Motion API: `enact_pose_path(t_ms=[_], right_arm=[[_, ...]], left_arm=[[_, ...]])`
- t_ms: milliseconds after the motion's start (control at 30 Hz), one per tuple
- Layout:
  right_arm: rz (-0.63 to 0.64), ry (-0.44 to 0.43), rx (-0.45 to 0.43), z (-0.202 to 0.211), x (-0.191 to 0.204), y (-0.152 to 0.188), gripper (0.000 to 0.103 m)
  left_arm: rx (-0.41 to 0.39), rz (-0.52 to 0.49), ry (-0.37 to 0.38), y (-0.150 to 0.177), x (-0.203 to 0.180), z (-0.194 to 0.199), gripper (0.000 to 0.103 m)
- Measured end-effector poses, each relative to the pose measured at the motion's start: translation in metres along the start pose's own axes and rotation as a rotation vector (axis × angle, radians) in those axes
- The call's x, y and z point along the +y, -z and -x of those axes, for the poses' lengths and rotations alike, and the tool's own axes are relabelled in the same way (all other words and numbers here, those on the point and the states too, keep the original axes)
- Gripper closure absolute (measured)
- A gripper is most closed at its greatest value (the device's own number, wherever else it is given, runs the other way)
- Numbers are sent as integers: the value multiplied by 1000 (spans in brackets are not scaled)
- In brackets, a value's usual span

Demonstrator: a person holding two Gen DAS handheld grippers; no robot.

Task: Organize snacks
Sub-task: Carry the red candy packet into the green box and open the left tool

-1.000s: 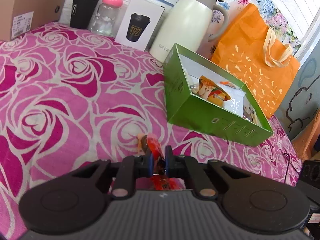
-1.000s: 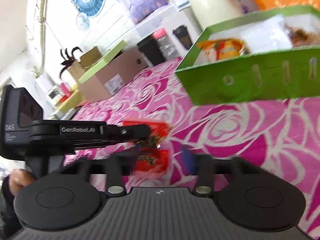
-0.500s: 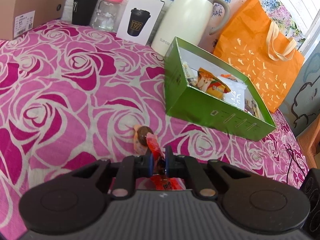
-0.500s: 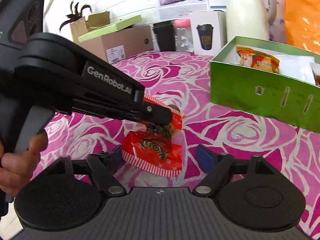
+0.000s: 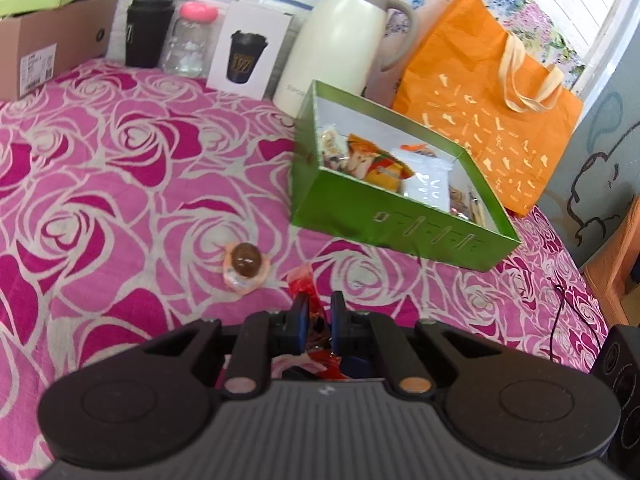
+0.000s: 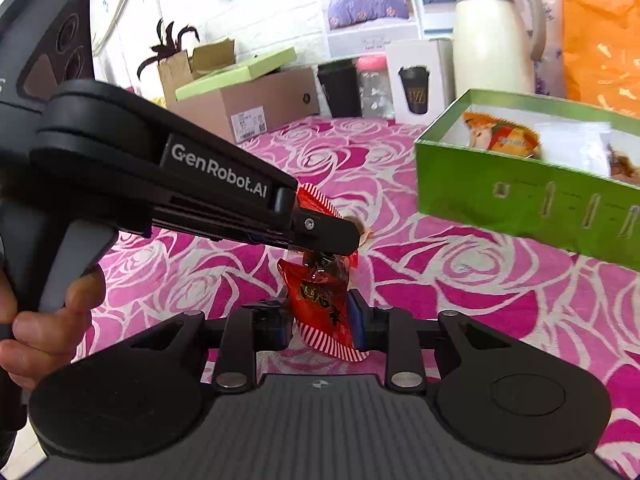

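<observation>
A red snack packet [image 6: 320, 300] with striped ends hangs in the air above the rose-patterned cloth. My left gripper [image 6: 340, 240] is shut on its top edge; in the left wrist view the packet [image 5: 304, 282] sticks out past that gripper [image 5: 318, 304]. My right gripper [image 6: 320, 316] is closing from below, and its blue pads [image 6: 354, 316] touch both sides of the packet's lower half. A green box [image 5: 380, 216] with several snacks inside lies to the right, also in the right wrist view [image 6: 520, 196]. A round brown sweet in clear pink wrap [image 5: 244, 266] lies on the cloth.
Along the back stand a cream thermos jug [image 5: 336, 40], an orange tote bag [image 5: 492, 120], a white carton with a cup picture [image 5: 248, 56], a black cup [image 5: 148, 32], a pink-lidded jar [image 5: 192, 40] and a cardboard box [image 5: 52, 48]. A black cable [image 5: 560, 308] trails at the right.
The right gripper's jaws have narrowed from wide apart onto the red packet, and its view has rolled level. The left gripper has lifted the packet away from the round sweet.
</observation>
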State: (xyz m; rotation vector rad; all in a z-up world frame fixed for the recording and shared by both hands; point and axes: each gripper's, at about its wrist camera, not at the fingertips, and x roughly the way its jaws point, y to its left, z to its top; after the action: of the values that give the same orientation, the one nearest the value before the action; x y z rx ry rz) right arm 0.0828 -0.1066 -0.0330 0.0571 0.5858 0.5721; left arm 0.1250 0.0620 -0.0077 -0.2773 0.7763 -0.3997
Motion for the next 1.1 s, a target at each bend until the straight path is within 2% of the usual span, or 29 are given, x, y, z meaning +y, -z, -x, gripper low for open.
enact_pose_path(t_ms=[200,333,533,667,800,867,1100], right_arm=[[12,54,-66,27,-5,4,56],[23,118,-99,44,-16,0,59],[3,191,-169,71,-43,-16,60],[-23,217,-204,83,-65,-29,61],[-44,226,-227,88,-81,-35,63],[-32,229,-236,86,-87,-40,70],[-8,274,-258,78,-107,-59,75]], left_arm=[[-25,-54,-13,-1,-37,4,98],[-38,-90,8,-7,-65,0,98],[-72,-166,57,-27,-111,-6,98],[-94,-212,62,-40,-138,-14,97],[-125,-266,52,-45,-161,-22,97],[-150,-288,38,-48,-169,-27,97],[-192,-340,25,-74,-184,-58,97]])
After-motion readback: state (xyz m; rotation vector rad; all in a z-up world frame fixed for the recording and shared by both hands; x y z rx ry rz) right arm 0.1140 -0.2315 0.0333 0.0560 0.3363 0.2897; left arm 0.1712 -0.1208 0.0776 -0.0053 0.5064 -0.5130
